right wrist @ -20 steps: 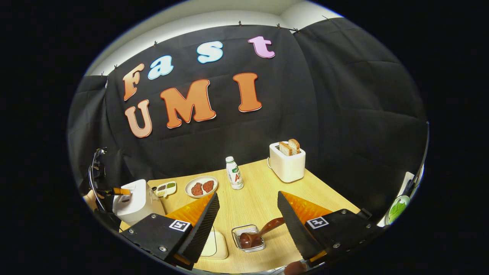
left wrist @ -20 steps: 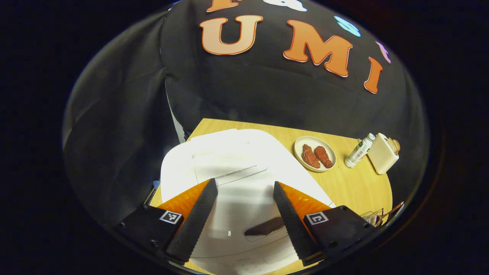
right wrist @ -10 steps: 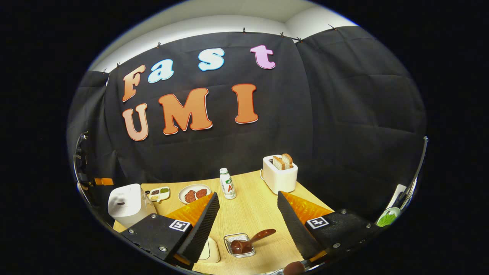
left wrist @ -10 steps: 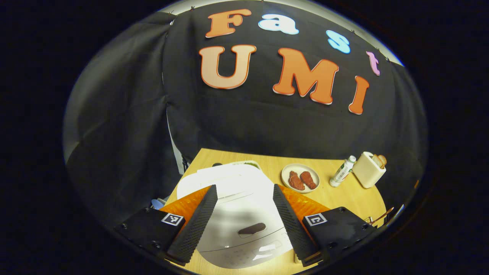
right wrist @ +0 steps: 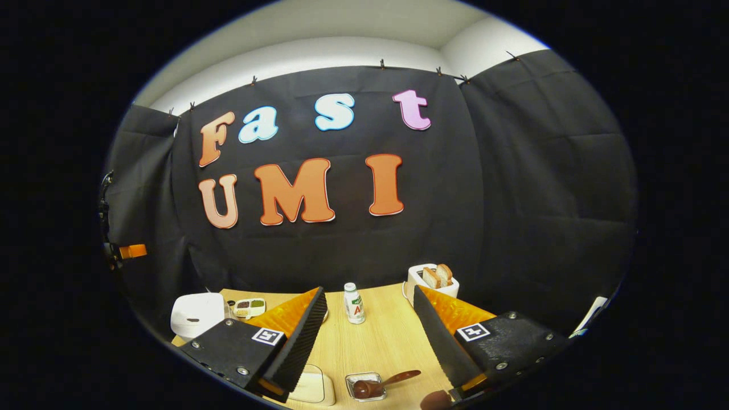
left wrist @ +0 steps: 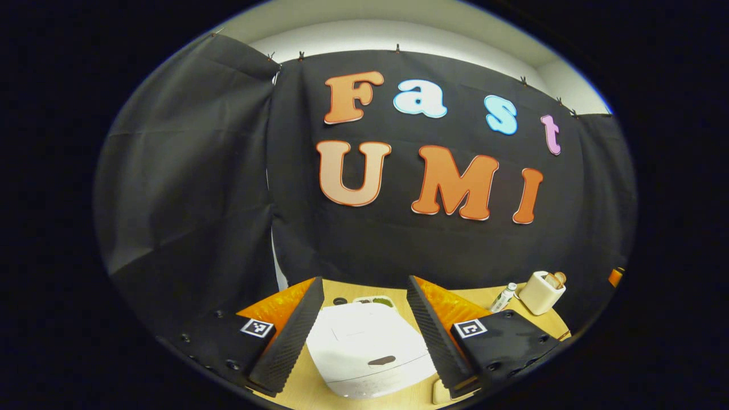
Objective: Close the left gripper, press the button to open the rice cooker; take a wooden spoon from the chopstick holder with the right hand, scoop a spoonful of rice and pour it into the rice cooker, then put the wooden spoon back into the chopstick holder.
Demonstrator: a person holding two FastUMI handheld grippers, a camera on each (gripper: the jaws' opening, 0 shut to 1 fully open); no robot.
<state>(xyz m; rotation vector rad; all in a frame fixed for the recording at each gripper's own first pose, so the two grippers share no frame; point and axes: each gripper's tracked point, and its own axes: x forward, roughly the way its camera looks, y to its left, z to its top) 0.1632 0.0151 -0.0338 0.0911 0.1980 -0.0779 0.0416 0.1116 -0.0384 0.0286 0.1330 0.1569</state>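
Left gripper view: left gripper [left wrist: 364, 330] level above rice cooker [left wrist: 370, 356], jaws spread.

Bare table [right wrist: 376, 341] lies open ahead of the right gripper [right wrist: 370, 336]; a bottle [right wrist: 354, 303] and toaster [right wrist: 431, 279] stand at the back, the rice cooker [right wrist: 196, 312] far left.

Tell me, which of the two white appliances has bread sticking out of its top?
The toaster at the table's far right; two slices stand in it. The rice cooker at the left has a closed lid.
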